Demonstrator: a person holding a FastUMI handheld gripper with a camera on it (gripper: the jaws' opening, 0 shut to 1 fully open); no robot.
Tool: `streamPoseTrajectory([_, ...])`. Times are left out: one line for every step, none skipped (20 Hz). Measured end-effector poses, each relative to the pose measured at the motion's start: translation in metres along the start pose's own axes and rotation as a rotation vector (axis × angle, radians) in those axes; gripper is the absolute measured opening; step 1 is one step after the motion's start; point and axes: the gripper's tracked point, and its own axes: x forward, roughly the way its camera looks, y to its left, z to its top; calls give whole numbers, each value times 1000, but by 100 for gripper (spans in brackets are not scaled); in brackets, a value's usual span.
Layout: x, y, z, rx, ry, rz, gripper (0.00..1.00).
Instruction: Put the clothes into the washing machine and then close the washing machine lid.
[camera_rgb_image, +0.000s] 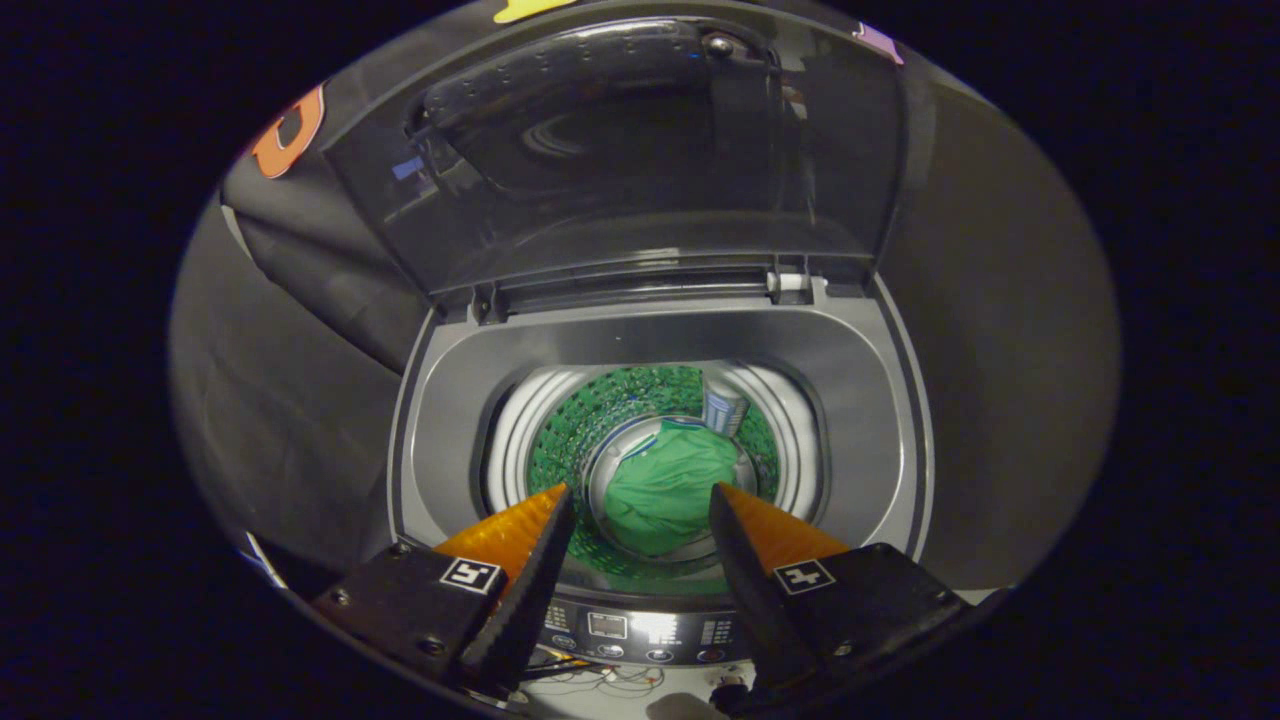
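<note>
Down inside the top-loading washing machine (660, 340), a green garment (668, 487) lies crumpled on the bottom of the drum (560, 440), roughly at its centre. The drum's perforated wall rings the garment and throws back a green tint. A pale ribbed fitting (722, 408) stands against the drum wall on the side nearest the hinges, just beyond the garment.

The gripper (640, 505) hangs above the machine's front edge, its 2 fingers spread apart with nothing between them but open air; the garment shows through the gap, far below the tips and untouched by either one. Each finger carries a small square marker tag (470, 575) on its block.

The washing machine lid (620, 150), a dark see-through panel, stands raised at the rear of the machine, tilted back on its hinges (790, 282) and leaving the whole opening free. A broad grey rim surrounds the drum mouth; nothing lies on it.

Directly beneath the fingers, at the machine's front edge, sits the control panel (640, 630) with a lit display and a row of round buttons; its markings are too small to make out. Below the panel, some thin wires (600, 680) trail across a pale surface. Dark cloth hangs on both sides of the machine and behind the lid.
</note>
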Motion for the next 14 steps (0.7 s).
streamPoseTrajectory([-3,0,3,-11,-12,-3,85])
streamPoseTrajectory([-7,1,6,-23,-26,-2,85])
streamPoseTrajectory([-12,1,10,-39,-45,-6,85])
streamPoseTrajectory([-18,0,17,-58,-71,-13,85])
streamPoseTrajectory([-22,1,22,-82,-94,-18,85])
streamPoseTrajectory([-27,2,28,-105,-116,-21,85])
streamPoseTrajectory([-33,4,35,-122,-141,-20,85])
streamPoseTrajectory([-40,4,42,-134,-163,-18,85])
streamPoseTrajectory([-46,6,48,-143,-182,-13,85])
streamPoseTrajectory([-53,7,55,-151,-203,-12,85])
streamPoseTrajectory([-59,8,62,-158,-228,-9,85])
streamPoseTrajectory([-66,11,71,-168,-252,-6,85])
streamPoseTrajectory([-74,13,81,-176,-279,-2,85])
streamPoseTrajectory([-82,16,90,-182,-305,0,85])
